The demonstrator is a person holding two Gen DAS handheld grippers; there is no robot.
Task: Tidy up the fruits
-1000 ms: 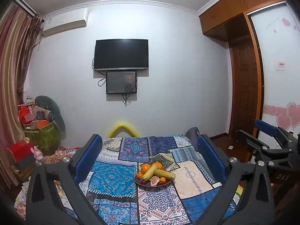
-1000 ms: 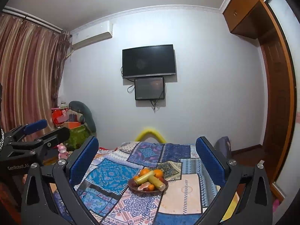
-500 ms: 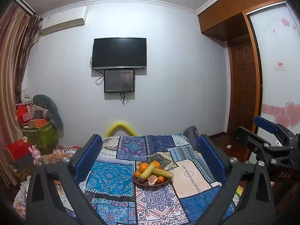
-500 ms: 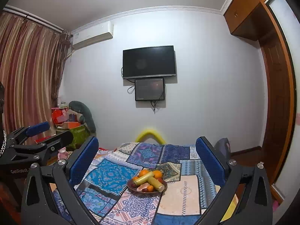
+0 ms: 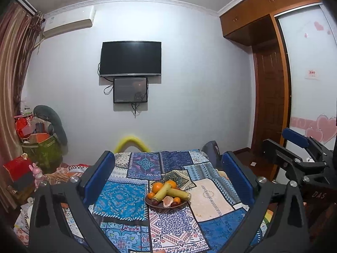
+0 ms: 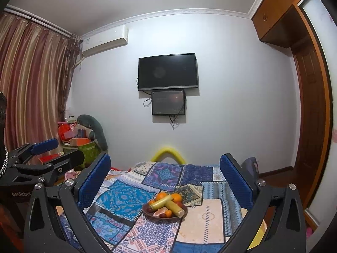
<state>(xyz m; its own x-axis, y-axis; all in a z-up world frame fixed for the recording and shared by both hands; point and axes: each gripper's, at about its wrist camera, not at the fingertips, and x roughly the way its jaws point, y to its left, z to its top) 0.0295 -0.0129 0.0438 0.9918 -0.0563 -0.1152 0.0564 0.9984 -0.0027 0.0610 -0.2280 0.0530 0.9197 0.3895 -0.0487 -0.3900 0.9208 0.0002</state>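
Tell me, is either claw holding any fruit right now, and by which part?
Nothing is held. The left claw and right claw are both open and empty, short of the fruit plate on the patchwork cloth.

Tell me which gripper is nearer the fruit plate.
Hard to call: both hang open, well short of the fruit plate. The left gripper faces it squarely; the right gripper sits to its right, seemingly no closer.

bare patchwork cloth [image 5: 118, 198] all round fruit plate [image 5: 153, 205]; approach unobstructed every side.
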